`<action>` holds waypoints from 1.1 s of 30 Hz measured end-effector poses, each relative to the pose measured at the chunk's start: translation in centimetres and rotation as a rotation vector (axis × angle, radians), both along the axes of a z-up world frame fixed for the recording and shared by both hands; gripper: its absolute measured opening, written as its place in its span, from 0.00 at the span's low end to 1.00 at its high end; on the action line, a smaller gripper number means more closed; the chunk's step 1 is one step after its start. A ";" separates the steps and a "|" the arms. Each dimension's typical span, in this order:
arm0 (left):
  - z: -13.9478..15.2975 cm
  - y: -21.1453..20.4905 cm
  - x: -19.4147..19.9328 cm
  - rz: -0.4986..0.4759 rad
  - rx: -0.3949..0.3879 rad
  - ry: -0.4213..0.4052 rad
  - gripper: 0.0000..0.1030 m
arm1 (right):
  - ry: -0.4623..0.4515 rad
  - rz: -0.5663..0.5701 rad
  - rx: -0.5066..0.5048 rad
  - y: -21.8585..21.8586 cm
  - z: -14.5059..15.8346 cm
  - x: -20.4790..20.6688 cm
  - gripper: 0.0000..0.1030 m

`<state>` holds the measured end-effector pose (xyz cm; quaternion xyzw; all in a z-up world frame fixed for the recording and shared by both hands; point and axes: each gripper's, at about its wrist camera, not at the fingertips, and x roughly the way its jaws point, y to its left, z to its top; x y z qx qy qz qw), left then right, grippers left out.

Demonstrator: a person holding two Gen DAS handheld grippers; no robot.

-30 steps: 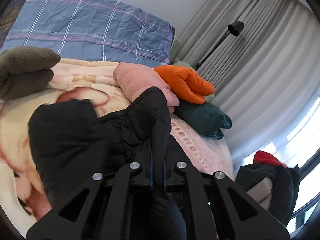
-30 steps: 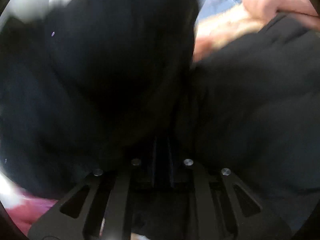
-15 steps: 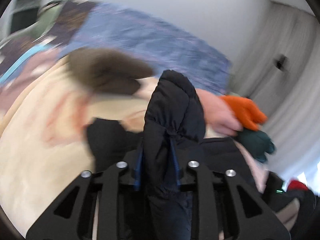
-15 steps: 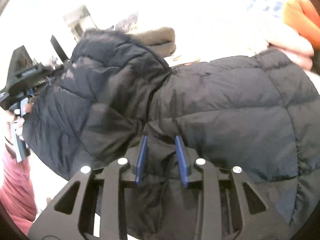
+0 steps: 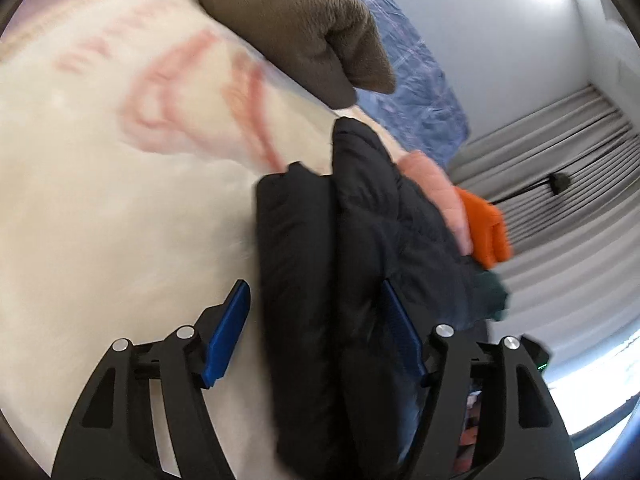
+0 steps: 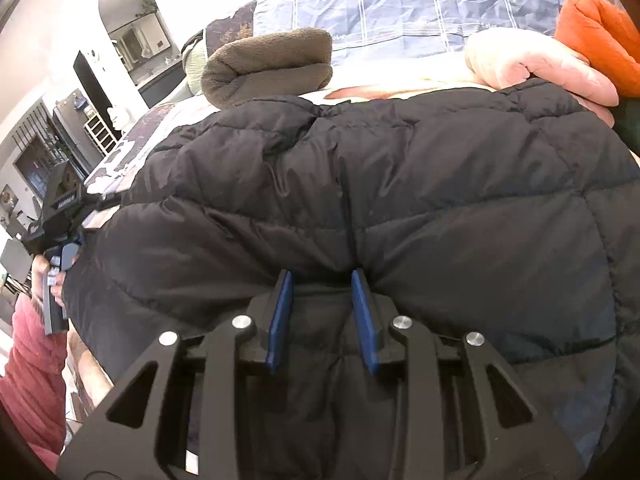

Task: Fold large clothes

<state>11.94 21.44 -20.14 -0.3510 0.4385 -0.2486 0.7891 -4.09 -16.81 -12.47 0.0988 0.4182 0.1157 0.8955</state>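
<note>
Lying on bed (image 5: 100, 208): black jacket (image 6: 400, 200), spread on a cream blanket, ahead of both claws.
Left claw (image 5: 316, 312): jaws opening, wide; a fold of jacket (image 5: 328, 280) stands between the blue pads; left pad (image 5: 226, 332) clear of cloth, right pad against it or just beside it, blur hides which.
Ahead-left of left claw: brown fleece (image 5: 296, 32), folded.
Ahead-right of left claw: pink jacket (image 5: 436, 192), then orange jacket (image 5: 484, 228), then curtain (image 5: 560, 152).
Far left of right claw: hand (image 6: 48, 280) gripping the other claw, red sleeve (image 6: 28, 368) below.
Right claw (image 6: 322, 280): narrow gap, jacket hem bunched between pads (image 6: 280, 320); pads seem just off it.
Ahead-right of right claw: pink jacket (image 6: 532, 64), orange jacket (image 6: 596, 32).
</note>
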 end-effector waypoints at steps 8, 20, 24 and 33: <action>1.2 -3.0 0.5 -0.096 0.009 -0.068 0.17 | 0.006 -0.035 -0.012 1.1 1.7 1.2 0.31; 10.3 -5.9 -2.4 -0.134 0.093 -0.264 0.12 | 0.184 -0.122 0.001 3.4 -2.4 17.2 0.30; 12.6 -8.8 -1.0 -0.178 0.097 -0.270 0.11 | 0.157 -0.138 -0.010 3.5 -1.6 16.8 0.30; 17.8 -16.4 0.0 -0.269 0.201 -0.193 0.11 | -0.101 -0.055 0.074 -0.9 5.7 3.8 0.45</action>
